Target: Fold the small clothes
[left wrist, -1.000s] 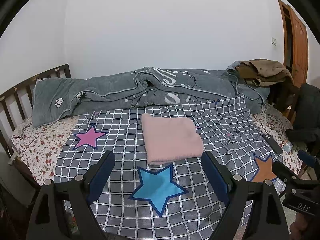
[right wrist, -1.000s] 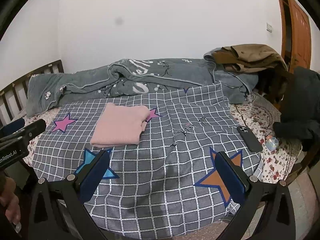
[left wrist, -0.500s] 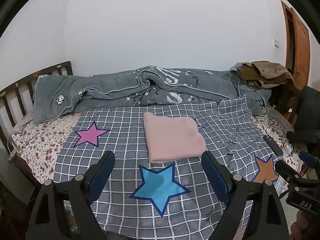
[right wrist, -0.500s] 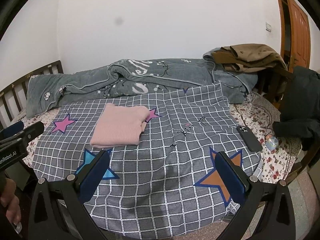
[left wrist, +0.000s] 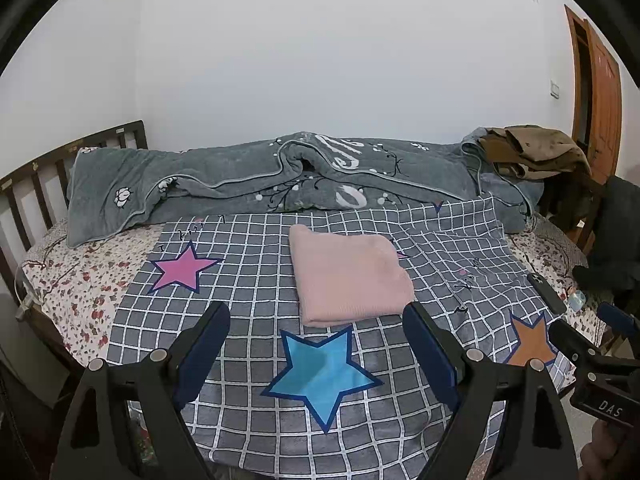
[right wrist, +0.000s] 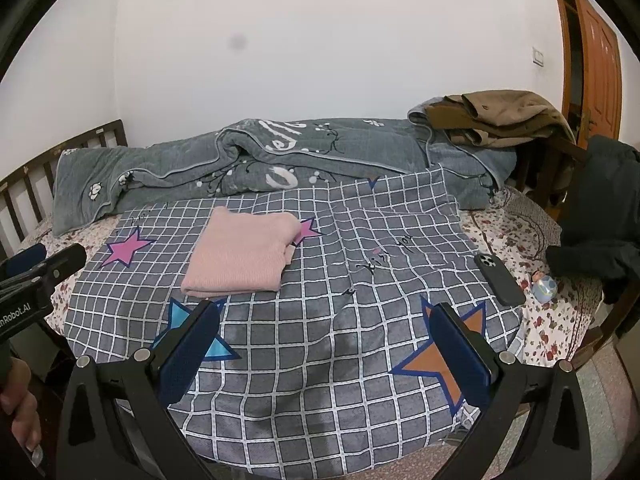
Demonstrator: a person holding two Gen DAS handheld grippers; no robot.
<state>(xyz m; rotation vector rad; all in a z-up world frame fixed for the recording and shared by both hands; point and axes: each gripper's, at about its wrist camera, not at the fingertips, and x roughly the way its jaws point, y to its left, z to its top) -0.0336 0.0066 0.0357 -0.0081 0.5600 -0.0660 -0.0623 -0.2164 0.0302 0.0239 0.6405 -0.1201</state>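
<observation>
While both tools hang over the near edge of the bed [left wrist: 60,280], neither touches anything. Left tool [left wrist: 316,344]: fingers spread wide, nothing between them, above the blue star [left wrist: 320,372] on the checked blanket [left wrist: 248,264]. Right tool [right wrist: 328,344]: also spread wide and empty, over the blanket's near half, orange star [right wrist: 440,356] just beside its right finger.

Folded pink garment [left wrist: 346,276] lies flat on the checked blanket, centre-left of the bed, just beyond the left tool's fingertips and well left of the right tool; its far right corner overlaps a pink star [right wrist: 306,230].

Open blanket all around the garment: bare checks to its left up to the other pink star [left wrist: 182,268], and to its right up to the black phone [right wrist: 498,278] at the blanket's right edge. Rumpled grey quilt [left wrist: 280,176] runs along the far side by the wall; brown clothes [right wrist: 496,118] are piled at the far right.
</observation>
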